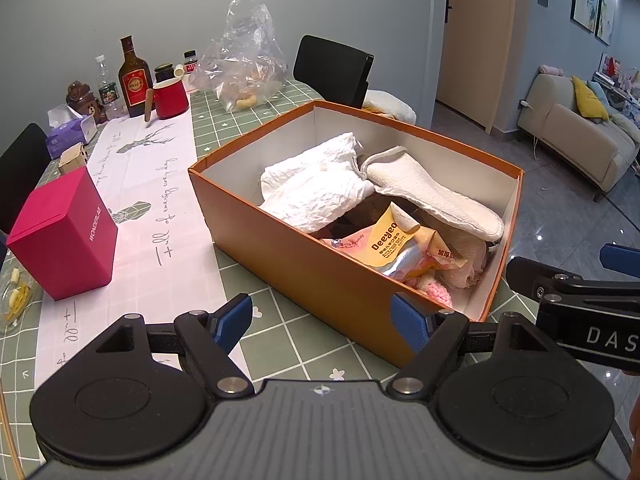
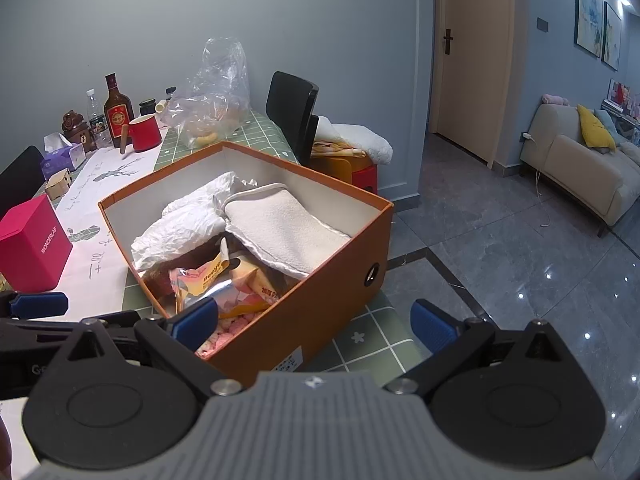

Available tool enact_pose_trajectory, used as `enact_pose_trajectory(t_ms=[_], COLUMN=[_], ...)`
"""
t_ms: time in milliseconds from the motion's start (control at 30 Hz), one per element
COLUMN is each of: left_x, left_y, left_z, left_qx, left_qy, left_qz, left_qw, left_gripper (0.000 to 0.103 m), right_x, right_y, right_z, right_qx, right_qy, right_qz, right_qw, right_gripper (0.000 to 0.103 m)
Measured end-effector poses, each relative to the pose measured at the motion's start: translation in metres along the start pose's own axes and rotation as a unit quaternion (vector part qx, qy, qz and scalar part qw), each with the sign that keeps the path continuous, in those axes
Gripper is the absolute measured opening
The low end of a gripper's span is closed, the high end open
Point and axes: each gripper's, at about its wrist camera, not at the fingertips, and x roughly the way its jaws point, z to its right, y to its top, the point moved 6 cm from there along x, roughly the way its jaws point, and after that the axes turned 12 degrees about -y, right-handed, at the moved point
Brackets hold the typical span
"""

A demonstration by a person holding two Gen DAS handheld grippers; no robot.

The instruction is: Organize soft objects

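Observation:
An orange box (image 1: 304,280) (image 2: 320,312) stands on the green checked table. Inside lie a crumpled white cloth (image 1: 316,184) (image 2: 180,224), a cream fleece pad (image 1: 432,196) (image 2: 280,228), a yellow snack packet (image 1: 390,244) (image 2: 212,276) and something pink and knitted (image 1: 432,290) (image 2: 228,332). My left gripper (image 1: 324,322) hangs open in front of the box's near wall, holding nothing. My right gripper (image 2: 316,322) is open astride the box's near corner, its blue fingers (image 2: 196,318) empty.
A magenta box (image 1: 64,236) sits on the white table runner at left. Behind it are a red mug (image 1: 170,98), bottles, a tissue pack and a clear plastic bag (image 1: 244,60). Black chairs flank the table. Tiled floor and a sofa (image 2: 576,172) lie to the right.

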Motion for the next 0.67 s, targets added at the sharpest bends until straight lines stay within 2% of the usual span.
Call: enact_pose_trajectory(t_ms=[433, 667], left_x=[-0.0003, -0.0024], left_y=[0.0003, 0.0018], left_z=[0.0013, 0.0011], left_qx=[0.002, 0.021], left_qy=[0.000, 0.001], left_qz=[0.002, 0.014], left_qw=[1.0000, 0.9997], left_gripper=[0.092, 0.091], right_x=[-0.0005, -0.0013], right_y=[-0.0005, -0.0020], right_z=[0.0000, 0.0000], right_qx=[0.000, 0.002], right_qy=[0.000, -0.003], right_qz=[0.000, -0.001], right_qw=[1.000, 1.000], right_gripper=[0.100, 0.100])
